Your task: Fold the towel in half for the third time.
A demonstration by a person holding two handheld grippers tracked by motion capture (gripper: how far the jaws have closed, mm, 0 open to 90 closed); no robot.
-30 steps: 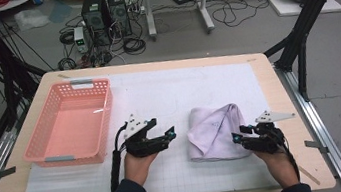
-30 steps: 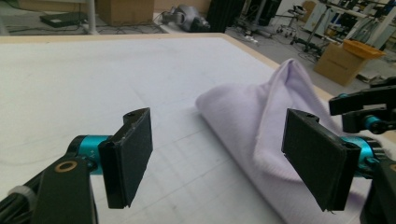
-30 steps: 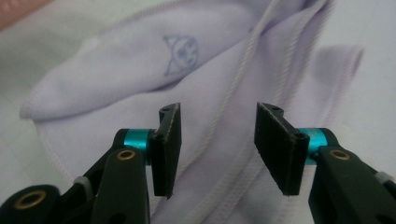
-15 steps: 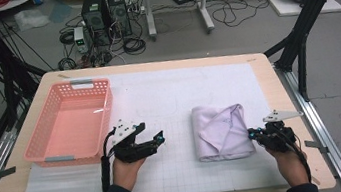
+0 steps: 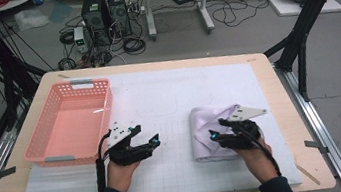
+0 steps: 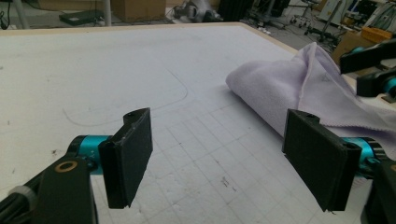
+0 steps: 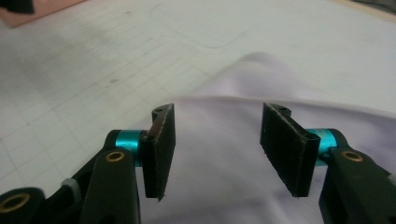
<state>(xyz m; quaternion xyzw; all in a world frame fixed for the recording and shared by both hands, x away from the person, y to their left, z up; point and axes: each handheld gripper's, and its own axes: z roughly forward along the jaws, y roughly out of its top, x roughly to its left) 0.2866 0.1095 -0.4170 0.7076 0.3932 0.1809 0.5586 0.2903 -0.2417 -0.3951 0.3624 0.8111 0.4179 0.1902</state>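
Item: lilac cloth (image 5: 214, 133), folded, on worktop (image 5: 168, 96); pink basket (image 5: 69, 123) empty, transfer pending. Right gripper (image 5: 216, 137) over cloth, jaws just reopened, holding nothing. Left gripper (image 5: 151, 142) jaws wide, idle.

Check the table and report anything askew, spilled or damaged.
Nothing spilled or damaged. The folded lilac cloth lies roughly folded, edges uneven, with one corner humped up. The pink basket sits slightly skewed at the table's left. The right gripper stands open over the cloth, the left gripper open above the bare mat.

bare mat (image 5: 169, 101) mid-table, basket (image 5: 69, 125) blocking left
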